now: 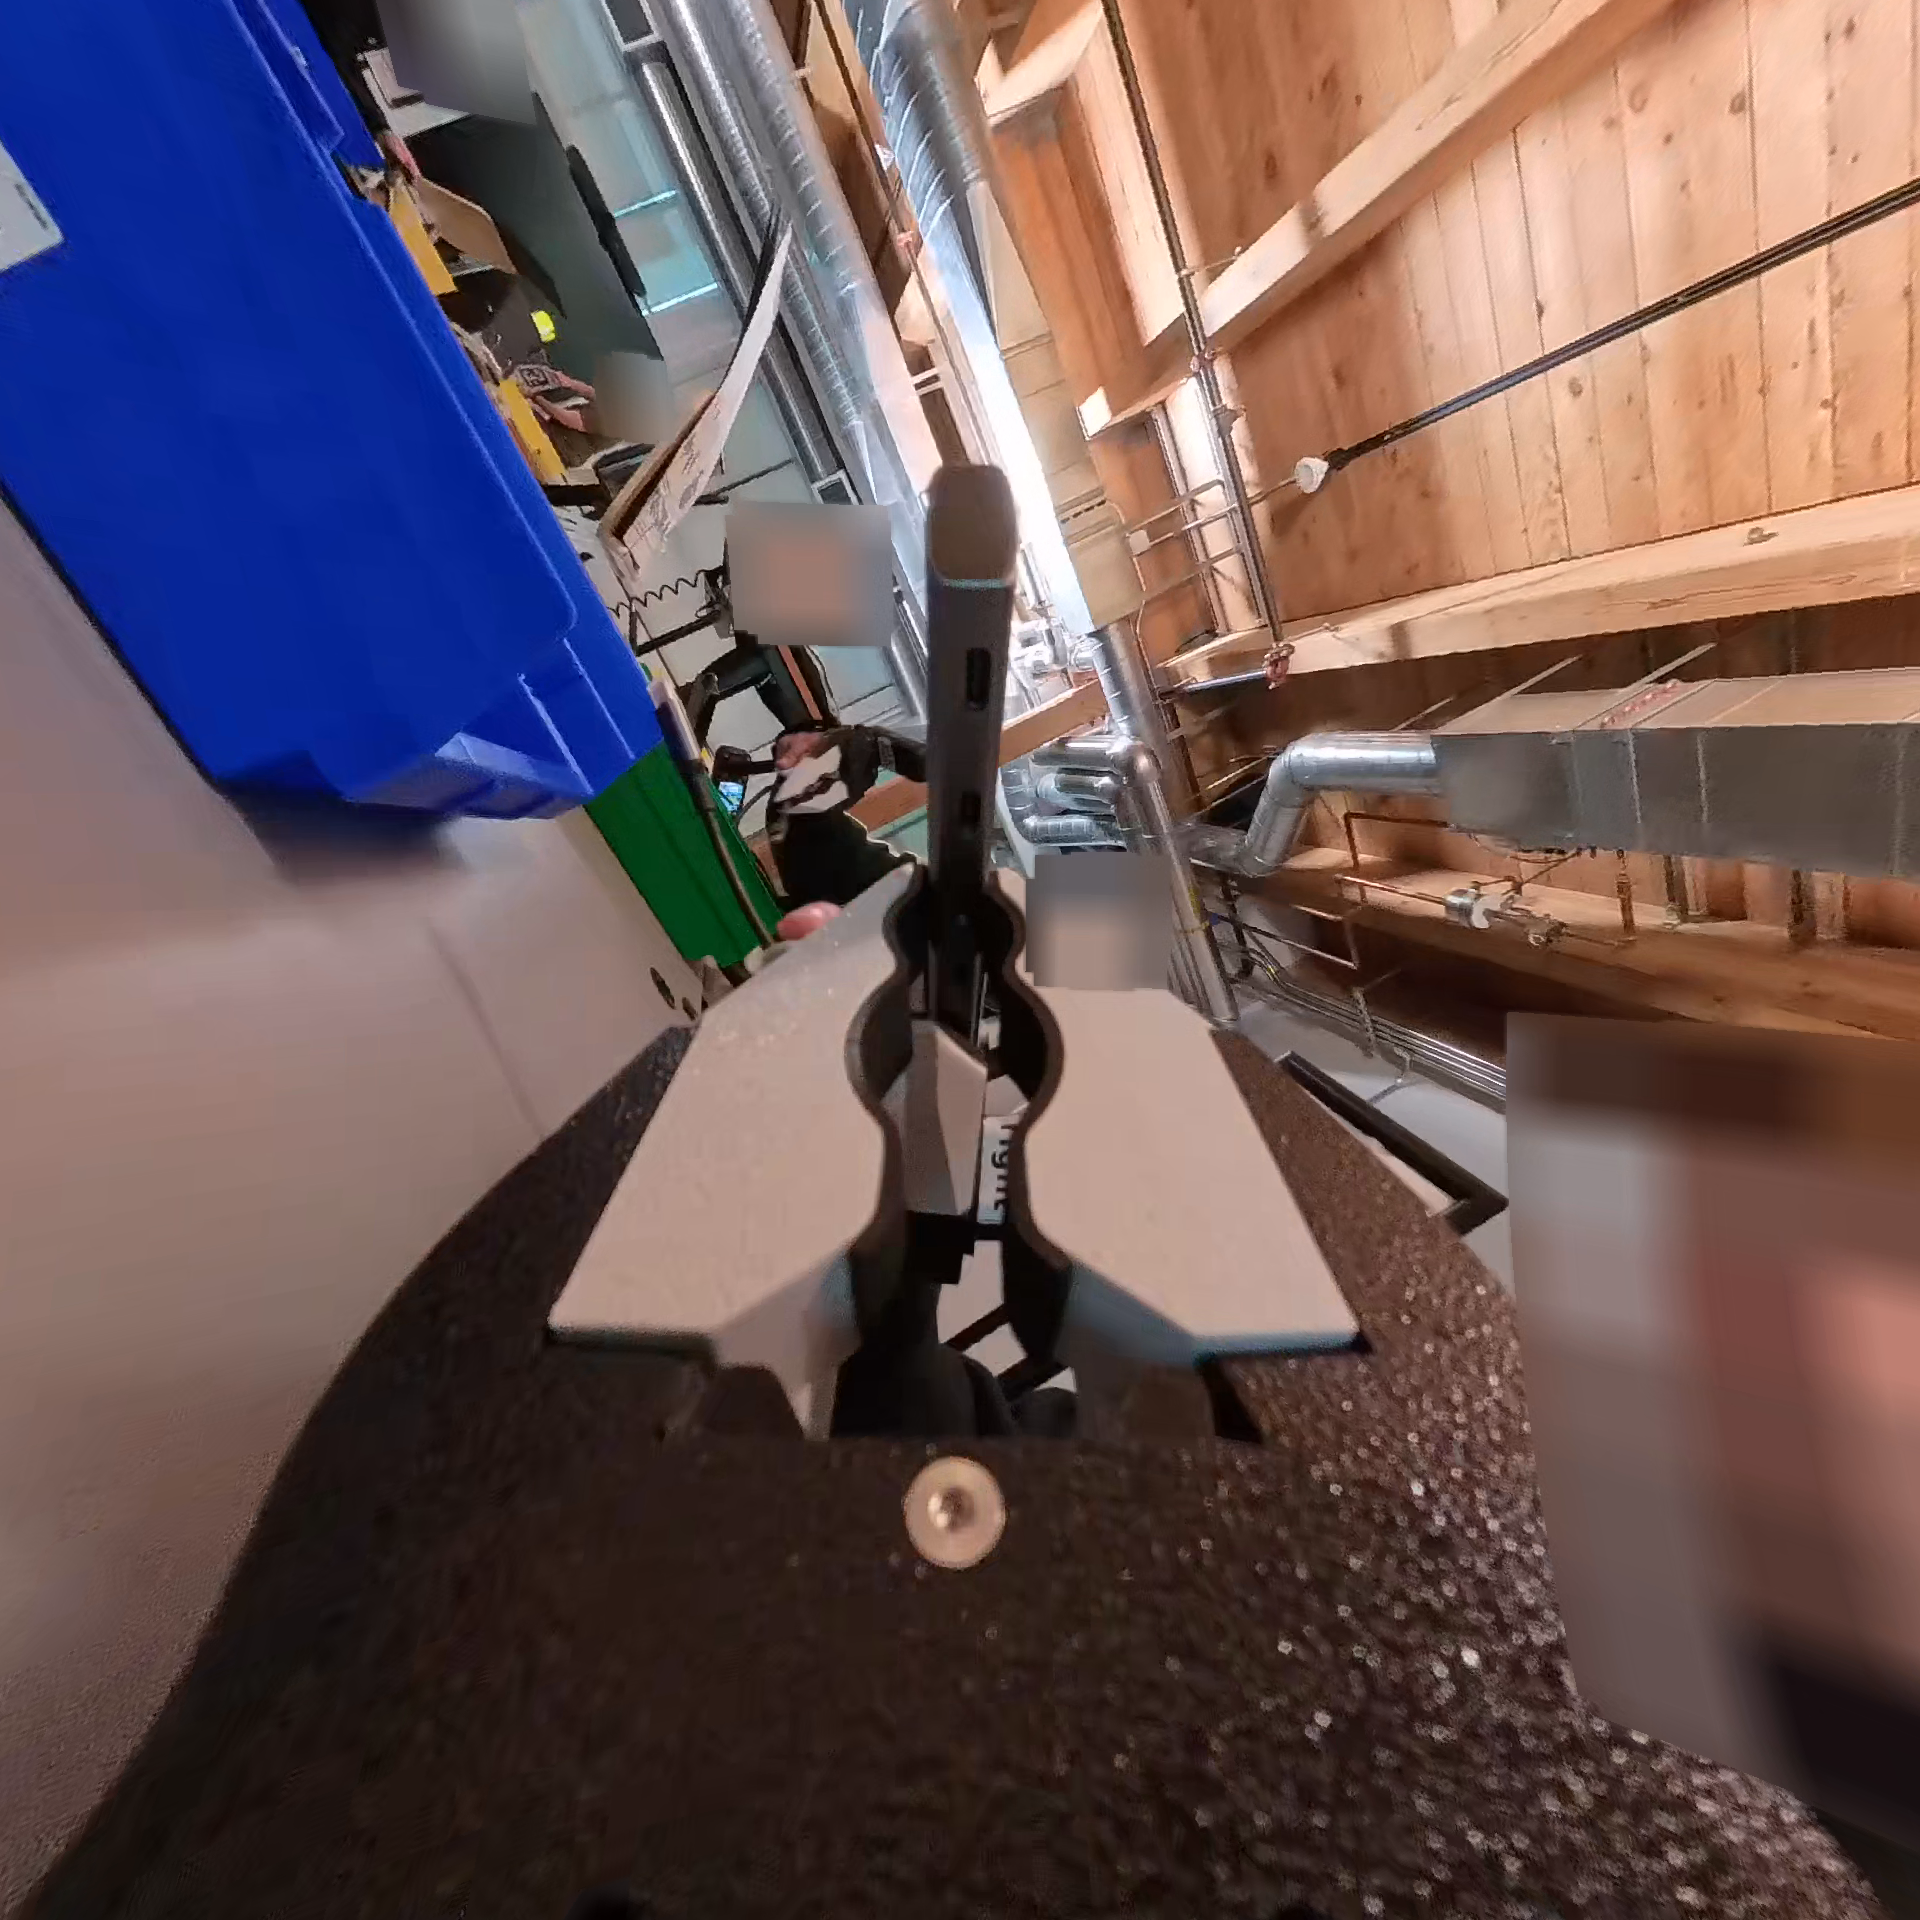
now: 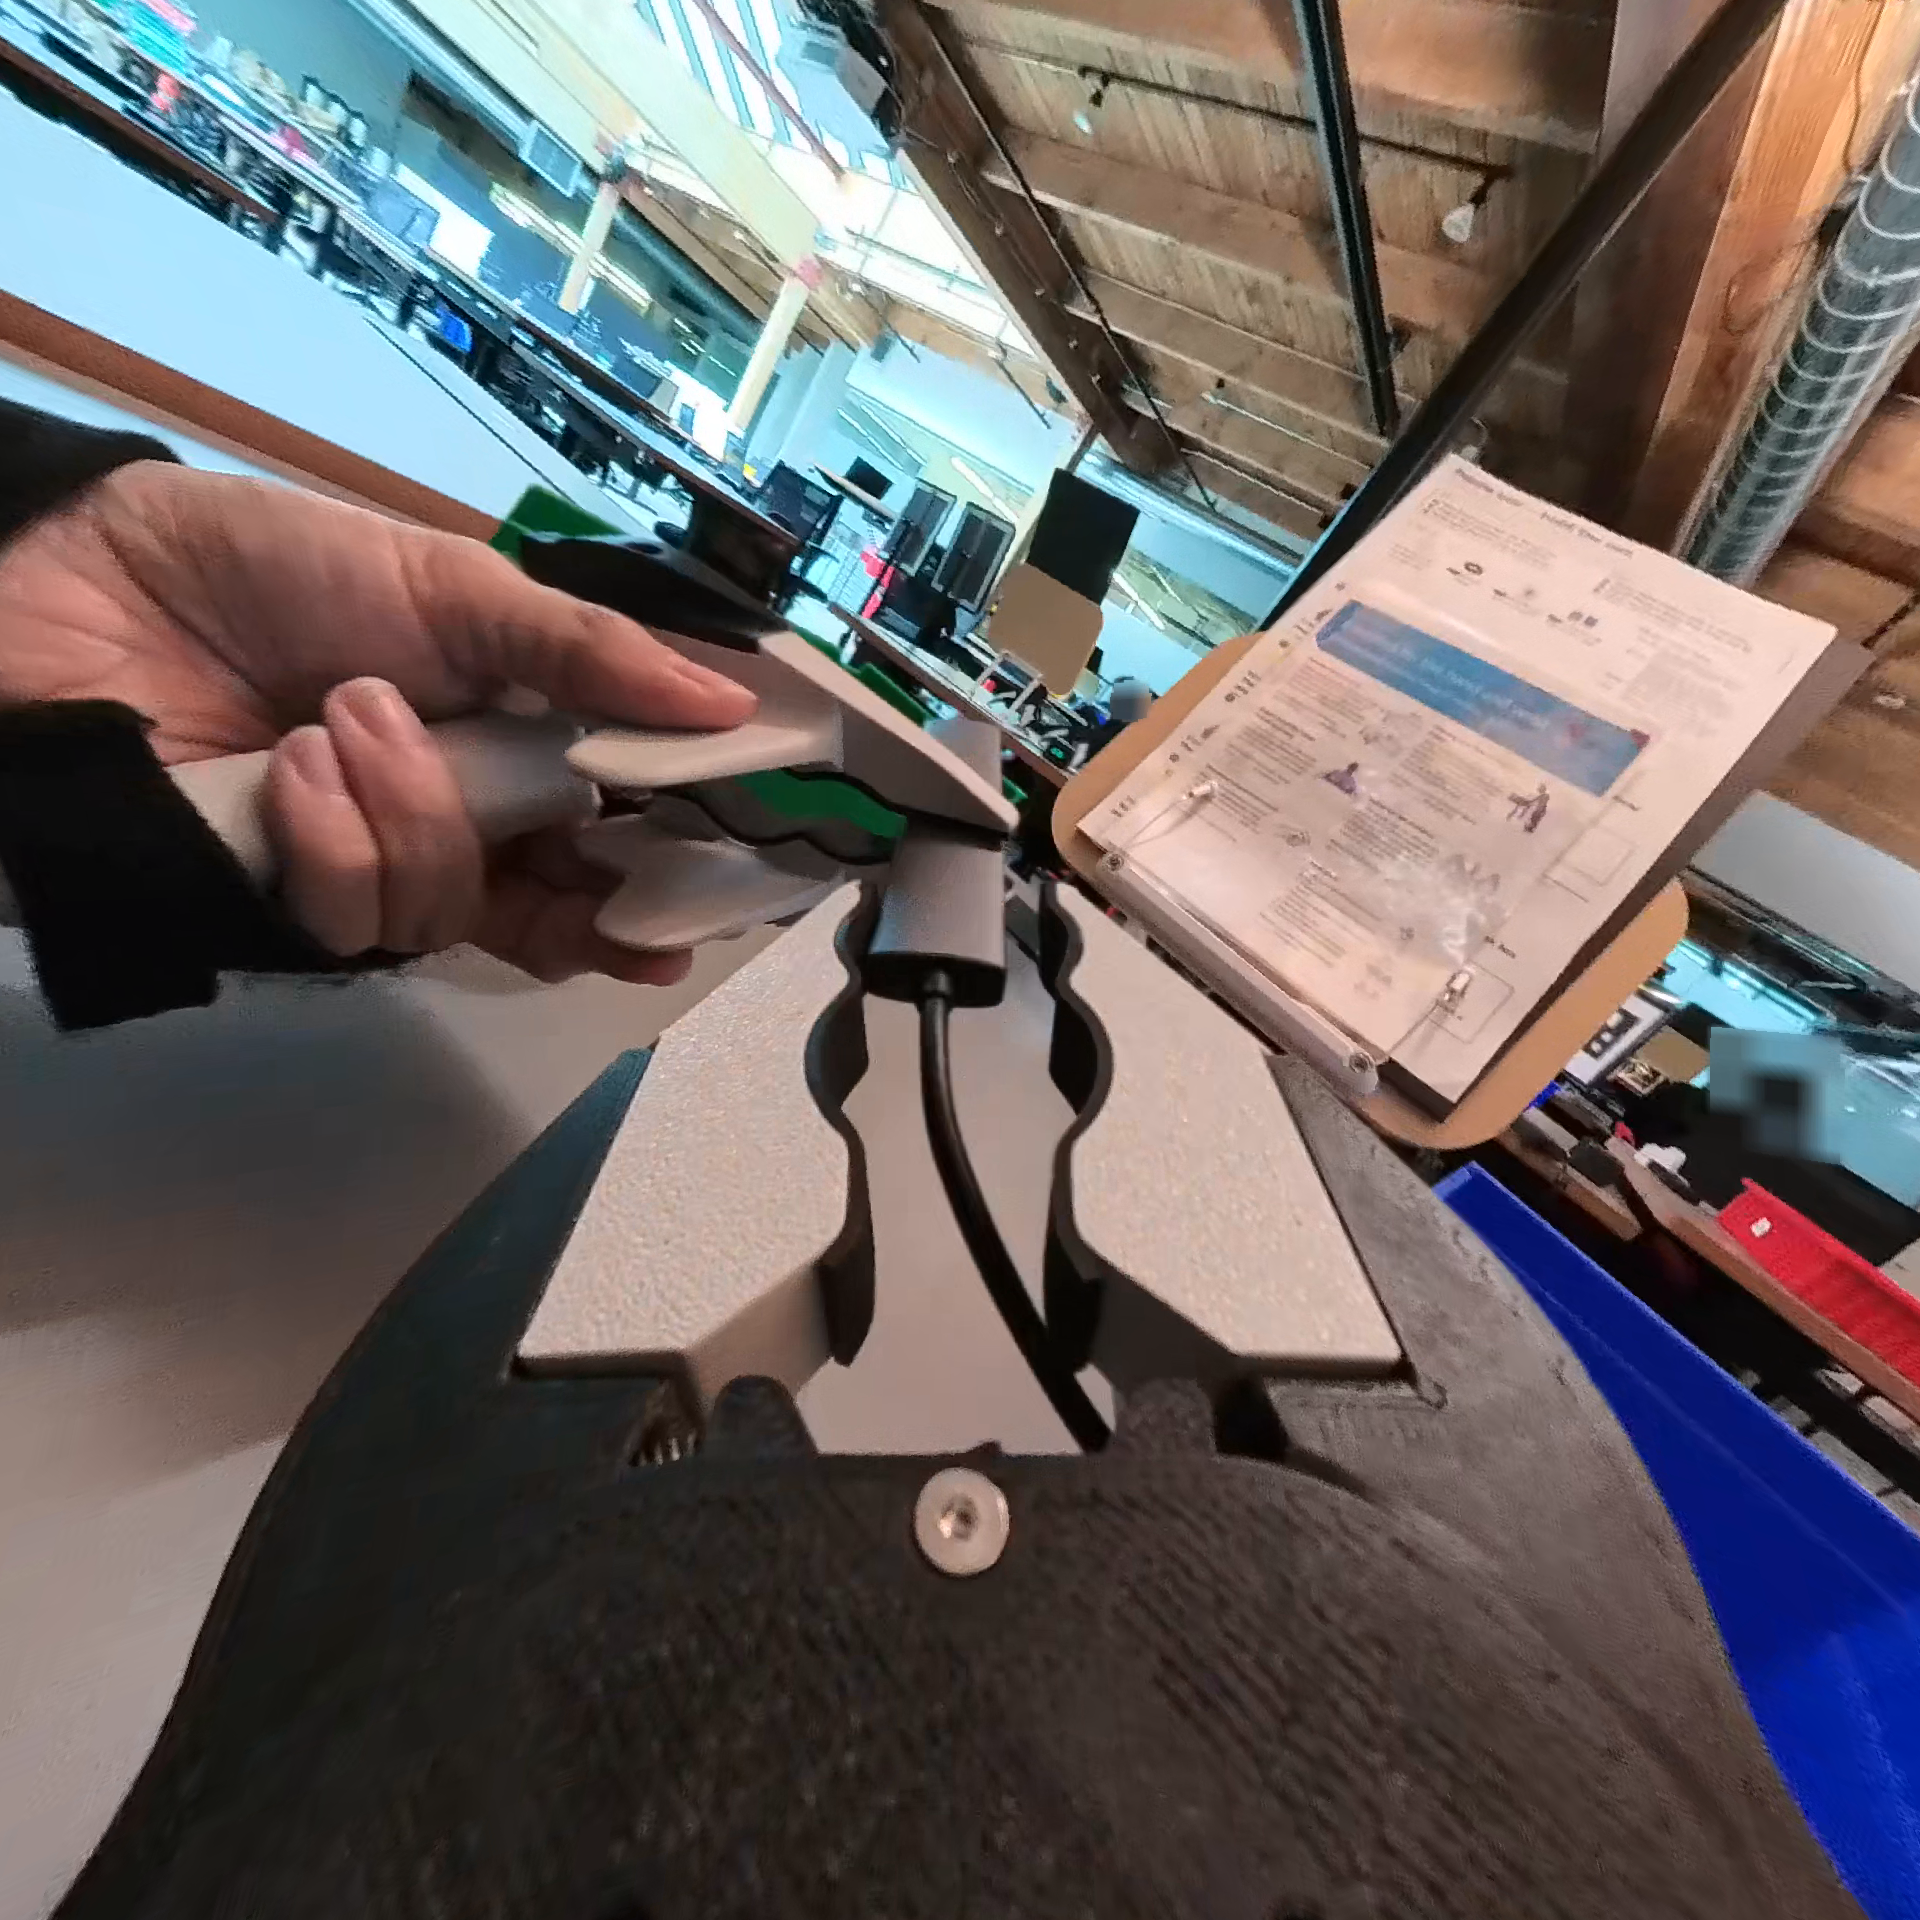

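Left wrist view: the left gripper (image 1: 954,914) has its fingers closed tight on a slim grey hub (image 1: 968,665) standing up at frame centre, its ports showing; a blue bin (image 1: 260,416) fills the upper left.

Right wrist view: the right gripper (image 2: 951,935) has its fingers a little apart, apparently touching the hub's cable end (image 2: 940,914), with the black cable (image 2: 966,1164) trailing down between them. Only here a hand (image 2: 343,717) shows holding the left gripper at left, and an instruction sheet (image 2: 1455,769) stands at right.

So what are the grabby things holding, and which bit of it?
The left gripper pinches a slim grey adapter near its cable end. The right gripper has that end between its jaws, but a grip cannot be told.
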Tool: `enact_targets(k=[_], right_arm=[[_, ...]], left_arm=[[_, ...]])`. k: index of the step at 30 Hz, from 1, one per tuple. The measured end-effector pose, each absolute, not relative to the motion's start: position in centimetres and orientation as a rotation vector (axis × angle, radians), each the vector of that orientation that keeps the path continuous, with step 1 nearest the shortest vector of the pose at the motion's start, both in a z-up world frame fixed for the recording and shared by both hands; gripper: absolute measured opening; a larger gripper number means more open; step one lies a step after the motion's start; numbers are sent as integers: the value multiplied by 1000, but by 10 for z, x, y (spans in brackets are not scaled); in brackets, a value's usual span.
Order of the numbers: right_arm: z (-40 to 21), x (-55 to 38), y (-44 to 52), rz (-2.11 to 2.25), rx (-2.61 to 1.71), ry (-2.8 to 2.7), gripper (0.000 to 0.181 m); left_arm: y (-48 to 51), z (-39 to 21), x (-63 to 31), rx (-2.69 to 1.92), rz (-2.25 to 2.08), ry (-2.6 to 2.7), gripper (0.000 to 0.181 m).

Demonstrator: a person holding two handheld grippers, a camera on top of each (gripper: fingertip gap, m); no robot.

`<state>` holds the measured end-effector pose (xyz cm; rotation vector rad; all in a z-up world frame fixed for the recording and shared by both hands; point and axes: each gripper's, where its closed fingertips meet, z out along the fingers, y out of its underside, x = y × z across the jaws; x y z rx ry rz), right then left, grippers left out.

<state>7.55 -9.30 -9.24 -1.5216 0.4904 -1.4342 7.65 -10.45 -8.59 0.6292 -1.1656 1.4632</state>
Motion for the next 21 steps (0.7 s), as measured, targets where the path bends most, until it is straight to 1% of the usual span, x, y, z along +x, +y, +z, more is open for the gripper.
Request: enact_targets(k=[1,2,3,9,11,15,18,20,21], right_arm=[[-94,76,-95,-1428,-1517,493,29],[-94,74,-94,-1405,-1511,482,24],[-93,73,-94,-1395,-1496,486,22],[-92,73,-98,-1383,-1461,529,21],[-92,73,-95,-1326,-1435,556,21],[-78,69,-104,-1177,-1284,627,22],[-71,70,-116,-1098,-1219,653,21],[-71,71,-118,-1075,-1192,660,21],[-73,74,-119,-1088,-1184,672,21]], left_arm=[[-106,-87,75,635,1463,-1166,6],[-108,-86,75,641,1463,-1165,6],[-109,-86,74,646,1463,-1159,7],[-113,-85,75,671,1465,-1134,7],[-111,-85,74,642,1499,-1218,7],[-78,-65,110,583,1873,-1593,19],[-22,-41,166,658,2186,-1944,21],[22,-41,211,764,2249,-2295,20],[44,-45,232,800,2207,-2500,20]])
